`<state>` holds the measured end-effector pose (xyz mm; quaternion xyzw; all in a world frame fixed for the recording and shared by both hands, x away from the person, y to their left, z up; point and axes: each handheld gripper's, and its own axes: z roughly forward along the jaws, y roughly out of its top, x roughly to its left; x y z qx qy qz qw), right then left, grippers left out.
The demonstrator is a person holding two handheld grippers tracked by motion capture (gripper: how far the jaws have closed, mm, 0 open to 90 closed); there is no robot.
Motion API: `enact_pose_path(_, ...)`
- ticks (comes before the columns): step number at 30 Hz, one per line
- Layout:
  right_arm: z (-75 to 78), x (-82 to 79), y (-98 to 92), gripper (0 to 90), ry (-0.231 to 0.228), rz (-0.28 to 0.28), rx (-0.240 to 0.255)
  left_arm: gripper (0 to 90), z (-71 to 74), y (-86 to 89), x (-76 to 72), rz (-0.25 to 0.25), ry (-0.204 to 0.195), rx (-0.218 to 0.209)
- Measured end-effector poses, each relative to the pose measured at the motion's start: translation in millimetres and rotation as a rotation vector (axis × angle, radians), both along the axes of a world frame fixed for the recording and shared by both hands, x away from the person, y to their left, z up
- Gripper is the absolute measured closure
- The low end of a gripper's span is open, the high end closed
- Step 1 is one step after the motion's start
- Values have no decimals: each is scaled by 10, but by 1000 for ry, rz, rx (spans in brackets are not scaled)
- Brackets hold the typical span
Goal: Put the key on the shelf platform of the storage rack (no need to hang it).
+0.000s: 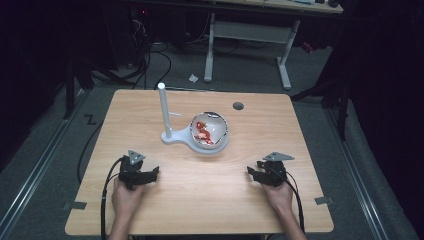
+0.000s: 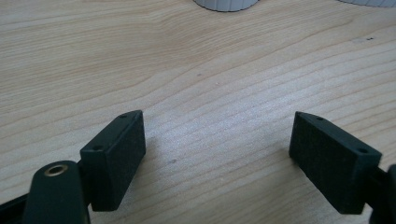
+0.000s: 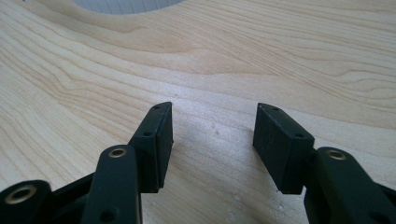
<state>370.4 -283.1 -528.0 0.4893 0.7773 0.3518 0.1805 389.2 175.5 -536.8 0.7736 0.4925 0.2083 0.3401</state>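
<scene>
Left claw (image 1: 141,175) and right claw (image 1: 264,173) both spread, empty, low over tabletop (image 1: 150,210). Glass bowl (image 1: 212,131) with red bits sits ahead, between claws, on white stand (image 1: 172,135) with upright post. Likely start pose: approach bowl slow, avoid post. Pale wood surface; dark room, second desk (image 1: 250,30) beyond.

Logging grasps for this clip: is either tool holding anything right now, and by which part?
Nothing is held. The left tool and right tool both have open jaws with only bare table between them.
</scene>
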Motion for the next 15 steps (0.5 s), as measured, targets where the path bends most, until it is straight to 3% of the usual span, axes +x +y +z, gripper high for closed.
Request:
enact_pose_path(5, -27, -37, 67, 448, -49, 8, -74, 189, 0, 0, 0, 0, 0, 0)
enact_pose_path(15, -26, -43, 69, 425, -42, -1, -72, 189, 0, 0, -1, 0, 0, 0)
